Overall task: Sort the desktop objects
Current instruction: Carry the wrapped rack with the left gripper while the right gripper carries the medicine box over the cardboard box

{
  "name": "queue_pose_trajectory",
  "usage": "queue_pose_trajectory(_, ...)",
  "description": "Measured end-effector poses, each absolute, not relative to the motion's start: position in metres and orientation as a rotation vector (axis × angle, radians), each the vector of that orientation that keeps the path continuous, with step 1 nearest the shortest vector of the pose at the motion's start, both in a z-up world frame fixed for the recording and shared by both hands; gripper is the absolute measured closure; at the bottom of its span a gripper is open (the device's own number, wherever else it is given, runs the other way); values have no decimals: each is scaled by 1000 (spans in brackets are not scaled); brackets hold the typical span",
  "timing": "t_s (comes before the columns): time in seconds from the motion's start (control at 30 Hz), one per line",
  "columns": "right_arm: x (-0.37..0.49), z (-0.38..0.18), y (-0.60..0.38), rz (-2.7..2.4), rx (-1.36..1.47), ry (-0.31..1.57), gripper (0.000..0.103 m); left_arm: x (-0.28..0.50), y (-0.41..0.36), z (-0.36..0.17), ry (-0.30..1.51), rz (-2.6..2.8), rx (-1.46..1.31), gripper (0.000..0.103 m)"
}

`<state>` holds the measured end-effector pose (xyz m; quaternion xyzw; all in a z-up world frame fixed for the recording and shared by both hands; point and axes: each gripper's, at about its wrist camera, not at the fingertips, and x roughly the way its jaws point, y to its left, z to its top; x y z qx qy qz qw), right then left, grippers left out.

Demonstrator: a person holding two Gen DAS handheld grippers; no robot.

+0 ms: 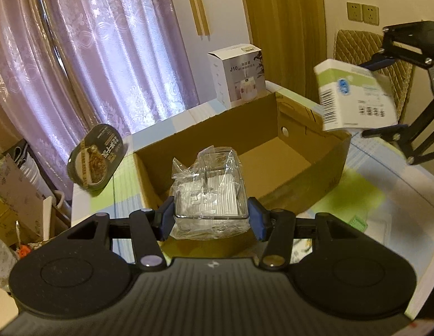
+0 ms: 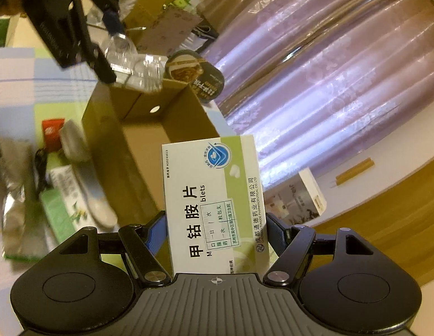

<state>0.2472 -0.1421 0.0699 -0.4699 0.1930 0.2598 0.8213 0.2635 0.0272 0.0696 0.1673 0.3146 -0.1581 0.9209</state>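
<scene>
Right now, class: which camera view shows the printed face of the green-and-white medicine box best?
The right wrist view: the medicine box faces the camera, held between the right gripper fingers, its print sharp. The left wrist view shows the same box at an angle, blurred, at the right edge above the cardboard box.

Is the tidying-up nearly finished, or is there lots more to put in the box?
Barely started: the cardboard box looks empty inside. In hand: the left gripper holds a clear plastic-wrapped container, the right gripper a medicine box, both near the box. Left: packets beside it and a bowl.
</scene>
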Motion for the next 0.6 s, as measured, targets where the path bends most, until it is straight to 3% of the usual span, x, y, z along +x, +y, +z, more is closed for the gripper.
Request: queue_pose_trajectory(0.6, 351, 51, -96, 575, -744, 625, 33, 337, 23, 45, 660, -328, 227, 54)
